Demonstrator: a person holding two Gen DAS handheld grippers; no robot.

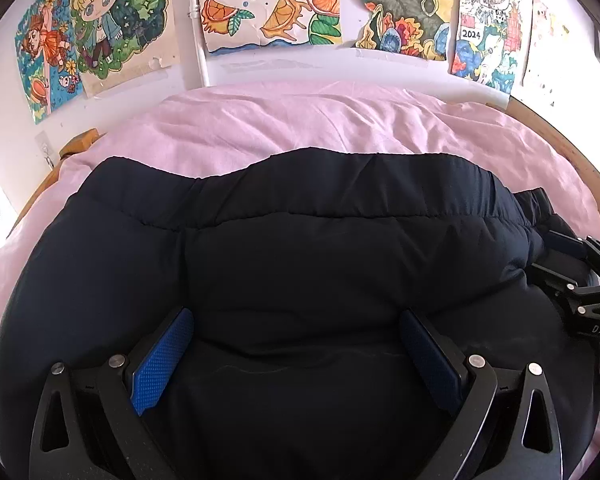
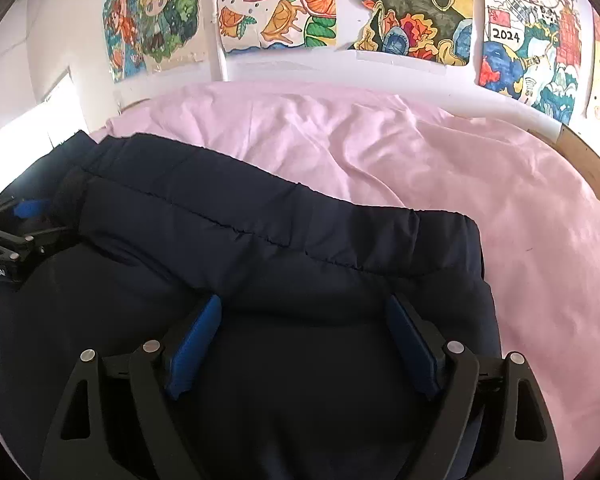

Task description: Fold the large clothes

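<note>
The jacket (image 1: pixel 300 248) was dark navy, plain, with stitched quilt lines. The bed (image 1: pixel 300 120) had a pale pink cover and a tan wooden frame. The tongs' pads (image 1: pixel 162 360) were blue with a fine diamond texture on black arms. The drawings (image 1: pixel 268 0) were multicoloured.

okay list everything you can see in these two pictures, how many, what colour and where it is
jacket: one, dark navy, padded, lying across the near part of the bed
bedcover: one, pink, wrinkled, spread over the bed beyond and beside the jacket
bed frame: one, wooden, curving round the far right edge of the bedcover
drawings: several, brightly coloured, stuck in a row on the white wall behind the bed
pipe: one, white, running up the wall between two drawings
left gripper: one, black with blue pads, jaws spread over the jacket
right gripper: one, black with blue pads, jaws spread over the jacket
</note>
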